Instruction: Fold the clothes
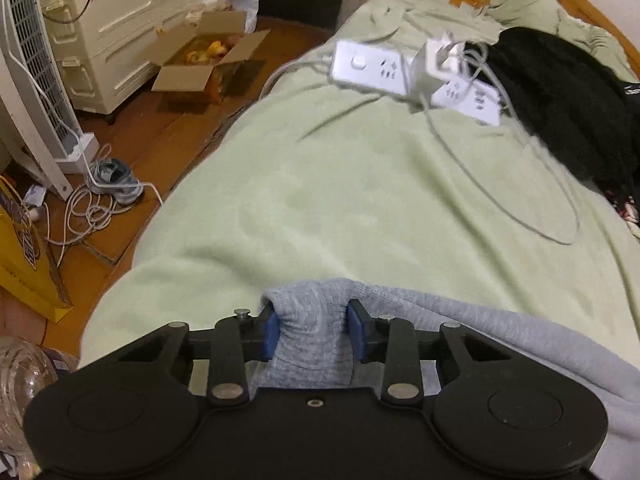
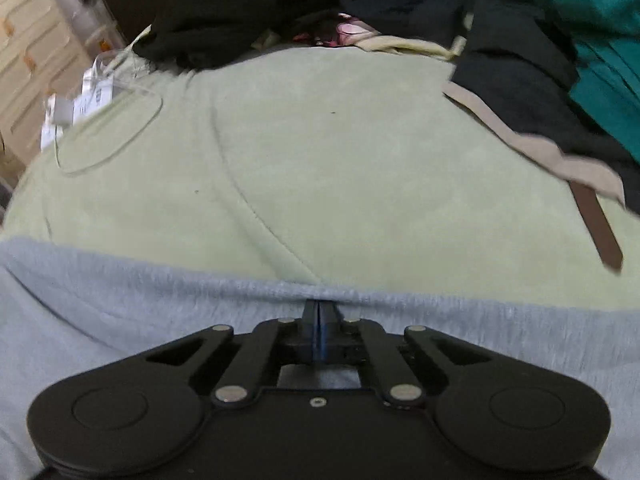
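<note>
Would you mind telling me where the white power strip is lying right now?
In the left wrist view, the white power strip lies on the green blanket at upper right, beside the black garment; its cable loops toward the camera.

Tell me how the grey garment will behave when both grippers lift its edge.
The grey garment bunches between the left gripper, so probably floppy, sagging between grips. Its knit looks soft and grippy; the right gripper likely won't slip.

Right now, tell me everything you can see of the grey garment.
The grey garment looks like soft heathered knit, lying on the green blanket. A bunched ribbed end sits between the left gripper pads, which press its sides. The right gripper is shut at its far edge. Its full shape is out of view.
</note>
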A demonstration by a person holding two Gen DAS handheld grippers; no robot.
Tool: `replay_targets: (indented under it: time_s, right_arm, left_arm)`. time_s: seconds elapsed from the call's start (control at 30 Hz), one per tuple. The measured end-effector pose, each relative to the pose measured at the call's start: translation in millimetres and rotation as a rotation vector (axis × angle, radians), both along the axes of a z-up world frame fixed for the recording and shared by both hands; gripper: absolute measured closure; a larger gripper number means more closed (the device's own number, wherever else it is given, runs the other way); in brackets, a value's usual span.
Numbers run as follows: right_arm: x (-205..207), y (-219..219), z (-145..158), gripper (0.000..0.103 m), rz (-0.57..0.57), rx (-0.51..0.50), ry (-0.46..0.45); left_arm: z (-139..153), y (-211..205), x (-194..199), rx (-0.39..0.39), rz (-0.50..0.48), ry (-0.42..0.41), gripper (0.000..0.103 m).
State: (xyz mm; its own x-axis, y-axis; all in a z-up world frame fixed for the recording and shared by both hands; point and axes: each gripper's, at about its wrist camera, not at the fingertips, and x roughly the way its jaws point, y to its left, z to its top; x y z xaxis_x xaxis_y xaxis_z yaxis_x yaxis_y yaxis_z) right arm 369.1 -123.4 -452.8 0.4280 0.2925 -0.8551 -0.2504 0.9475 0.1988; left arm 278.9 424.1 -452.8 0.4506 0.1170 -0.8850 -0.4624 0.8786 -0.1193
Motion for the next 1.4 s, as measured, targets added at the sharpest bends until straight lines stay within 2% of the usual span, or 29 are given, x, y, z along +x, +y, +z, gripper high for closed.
replay_targets:
  time_s: [0.13, 0.23, 0.37, 0.43, 0.5, 0.57, 0.6, 0.67, 0.7, 0.73, 0.83, 0.87, 0.93, 0.97, 1.0, 1.1, 1.13, 1.23, 1.33, 1.4]
  right_arm:
    - [-5, -1, 1, 0.103, 0.037, -0.017, -0.015]
    - [5, -15, -9, 0.103, -0.034, 0.082, 0.021]
    - [6, -19, -13, 0.103, -0.063, 0.118, 0.008]
    - [2, -29, -17, 0.103, -0.104, 0.183, 0.014]
    - [1, -35, -17, 0.103, -0.144, 0.22, 0.03]
    - [0, -32, -10, 0.103, -0.149, 0.203, 0.028]
    - [-2, -23, 0, 0.099, -0.12, 0.149, 0.021]
    - [-7, -15, 14, 0.078, -0.086, 0.09, 0.005]
    - [-11, -11, 22, 0.046, -0.072, 0.067, -0.009]
    - [-20, -10, 33, 0.034, -0.064, 0.059, -0.038]
    - [-47, -11, 53, 0.034, -0.083, 0.037, -0.095]
    - [-53, -13, 56, 0.035, -0.095, 0.036, -0.092]
    - [-75, -18, 59, 0.037, -0.14, 0.067, -0.072]
    - [-83, -19, 57, 0.037, -0.156, 0.068, -0.069]
    - [-90, -18, 50, 0.039, -0.16, 0.04, -0.064]
    - [-100, -17, 23, 0.049, -0.167, -0.027, -0.012]
    - [-102, -21, 11, 0.049, -0.187, -0.014, 0.013]
    - [-105, -32, -1, 0.047, -0.246, 0.063, -0.004]
    - [-108, -24, -5, 0.044, -0.204, 0.019, -0.041]
    - [-111, -25, -7, 0.043, -0.206, 0.032, -0.055]
  left_arm:
    - [-3, 2, 5, 0.013, -0.03, 0.015, 0.06]
    - [-3, 4, 6, 0.009, -0.048, 0.025, 0.059]
    - [-4, 4, 6, 0.017, -0.056, 0.031, 0.057]
    - [-5, 4, 5, 0.009, -0.042, 0.023, 0.054]
    - [2, 1, -2, 0.035, -0.042, -0.003, 0.051]
    - [14, 0, -13, 0.027, -0.003, -0.041, 0.048]
    - [20, 0, -20, 0.013, 0.026, -0.062, 0.047]
    - [33, -4, -30, 0.006, 0.042, -0.09, 0.046]
    - [39, -6, -35, 0.003, 0.049, -0.104, 0.046]
    - [46, -9, -41, 0.002, 0.053, -0.119, 0.046]
    - [63, -28, -54, 0.08, 0.011, -0.134, 0.046]
    - [67, -34, -58, 0.105, -0.004, -0.133, 0.049]
    - [67, -41, -61, 0.093, -0.034, -0.121, 0.062]
    - [64, -47, -61, 0.062, -0.074, -0.11, 0.078]
    - [60, -52, -60, 0.058, -0.103, -0.096, 0.084]
    - [34, -72, -56, 0.081, -0.201, -0.023, 0.086]
    - [29, -73, -56, 0.08, -0.203, -0.009, 0.086]
    - [3, -71, -54, 0.049, -0.19, 0.047, 0.086]
    - [-5, -64, -48, 0.021, -0.166, 0.063, 0.084]
    - [-6, -62, -38, 0.014, -0.173, 0.097, 0.084]
